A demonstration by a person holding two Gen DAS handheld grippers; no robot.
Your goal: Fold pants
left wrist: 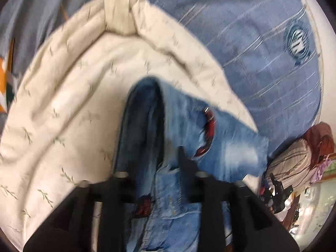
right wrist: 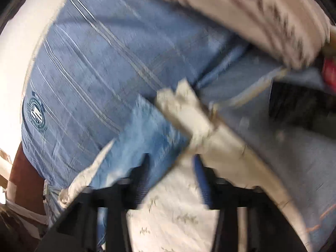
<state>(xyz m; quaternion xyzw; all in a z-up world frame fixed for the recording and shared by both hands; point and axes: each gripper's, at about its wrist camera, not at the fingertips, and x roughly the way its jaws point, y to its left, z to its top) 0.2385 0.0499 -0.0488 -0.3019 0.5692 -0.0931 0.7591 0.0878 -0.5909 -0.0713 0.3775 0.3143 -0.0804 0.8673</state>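
The pants are faded blue jeans (left wrist: 151, 130) with red-lined rips (left wrist: 209, 126). In the left wrist view they drape over and between my left gripper's black fingers (left wrist: 184, 163). My left gripper (left wrist: 161, 174) is shut on the denim and holds it above a cream quilt (left wrist: 73, 105). In the blurred right wrist view a patch of the jeans (right wrist: 147, 138) lies by the left blue-padded finger (right wrist: 143, 180). My right gripper (right wrist: 172, 174) has its fingers apart over the cream quilt (right wrist: 174, 214), with nothing between them.
The cream quilt lies on a blue striped bedsheet (left wrist: 241, 31) with a round emblem (left wrist: 298, 40). A pile of clothes (left wrist: 298, 157) sits at the bed's right edge. A dark object (right wrist: 298, 107) and a second cream cover (right wrist: 252, 10) show in the right wrist view.
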